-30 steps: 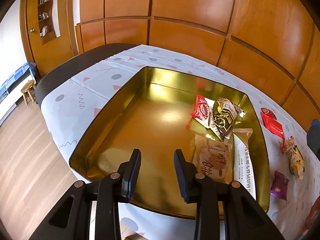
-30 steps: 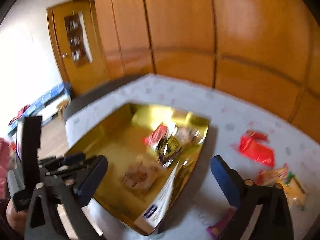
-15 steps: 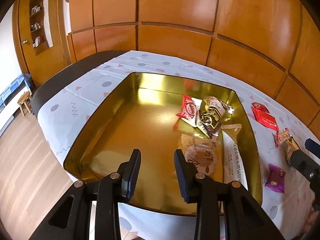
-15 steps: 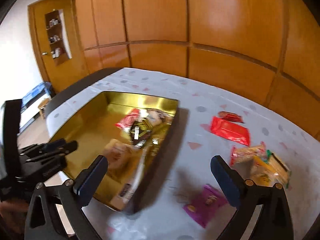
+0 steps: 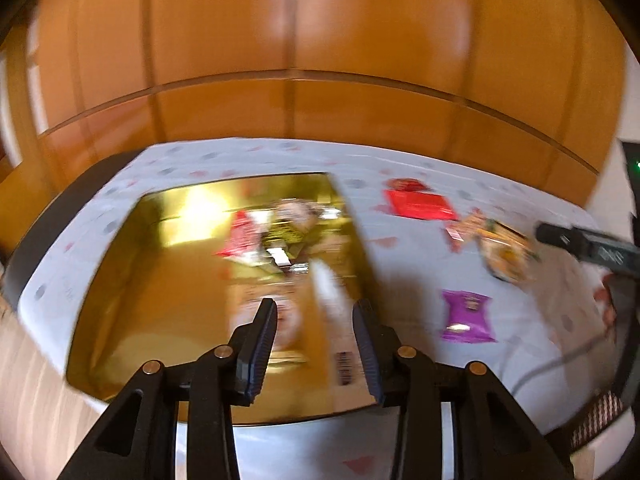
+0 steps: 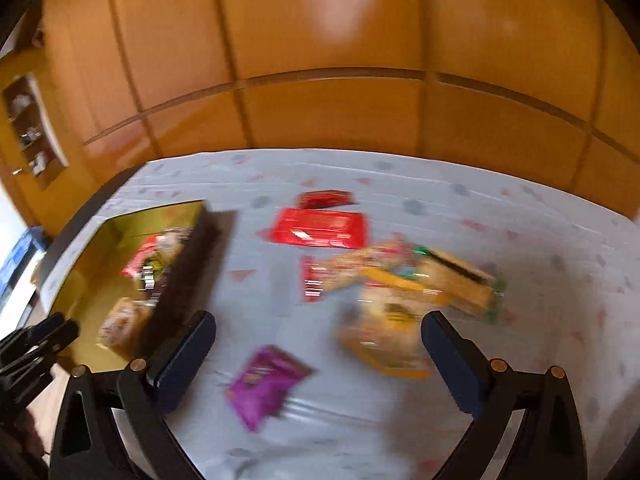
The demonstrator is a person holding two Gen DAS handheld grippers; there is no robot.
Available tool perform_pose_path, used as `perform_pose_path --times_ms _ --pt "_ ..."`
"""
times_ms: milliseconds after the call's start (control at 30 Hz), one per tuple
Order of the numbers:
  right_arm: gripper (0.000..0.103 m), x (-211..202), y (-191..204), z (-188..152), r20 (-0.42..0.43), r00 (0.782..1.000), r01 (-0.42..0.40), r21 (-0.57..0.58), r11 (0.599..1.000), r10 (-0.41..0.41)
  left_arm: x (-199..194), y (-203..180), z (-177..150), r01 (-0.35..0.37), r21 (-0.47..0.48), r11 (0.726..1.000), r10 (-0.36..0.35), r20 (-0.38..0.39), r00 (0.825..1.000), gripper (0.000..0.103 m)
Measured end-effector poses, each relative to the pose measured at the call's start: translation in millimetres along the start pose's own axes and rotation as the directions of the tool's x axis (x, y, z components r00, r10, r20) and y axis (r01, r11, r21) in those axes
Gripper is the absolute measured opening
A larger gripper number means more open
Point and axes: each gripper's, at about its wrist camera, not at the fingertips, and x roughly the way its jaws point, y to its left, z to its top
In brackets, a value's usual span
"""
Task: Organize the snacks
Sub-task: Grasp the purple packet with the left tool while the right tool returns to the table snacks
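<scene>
On the table (image 6: 400,184), spread with a pale patterned cloth, a gold tray (image 5: 120,280) sits at the left with several snack packets lying toward its right side. Loose snacks lie on the cloth to the right of the tray: a red packet (image 6: 320,228) at the far side, a smaller red one (image 6: 326,199) just beyond it, a blurred heap of yellow and orange packets (image 6: 404,292) nearer, and a purple packet (image 6: 266,384) nearest. The left gripper (image 5: 316,340) hangs over the tray's near right corner; its fingers have just been opening and nothing is between them. The right gripper (image 6: 318,356) hovers over the loose snacks, fingers spread wide and released, with the purple packet and the yellow heap showing between them on the cloth below.
</scene>
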Motion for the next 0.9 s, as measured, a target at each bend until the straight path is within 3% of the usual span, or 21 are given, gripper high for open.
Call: perform_pose_path --times_ms 167,300,500,700,767,900 --pt "0.103 -6.6 -47.4 8.3 -0.019 0.995 0.094 -0.002 0.996 -0.094 7.4 -49.9 5.2 0.115 0.147 0.982 -0.111 -0.036 0.993 0.040" --pt "0.103 -15.4 -85.1 21.2 -0.026 0.991 0.128 -0.020 0.992 -0.128 25.1 -88.2 8.2 0.224 0.207 0.952 -0.204 -0.113 0.972 0.040" --pt "0.103 -16.3 -130.8 33.8 -0.032 0.985 0.166 -0.047 0.985 -0.168 70.8 -125.8 7.8 0.260 0.217 0.941 -0.209 -0.230 0.950 0.040" --pt "0.103 2.4 -181.9 20.2 -0.074 0.994 0.088 0.081 0.993 -0.082 98.0 -137.2 1.3 0.236 0.237 0.942 -0.166 -0.282 0.945 0.040" --pt "0.103 12.7 -194.4 15.4 -0.136 0.987 0.103 0.142 0.984 -0.084 105.1 -137.7 -0.2 0.226 0.222 0.948 -0.163 -0.272 0.949 0.040" --pt "0.103 16.3 -197.3 20.5 -0.124 0.992 0.029 0.198 0.980 -0.004 105.9 -133.2 0.2 0.218 0.156 0.963 -0.176 -0.243 0.954 0.037"
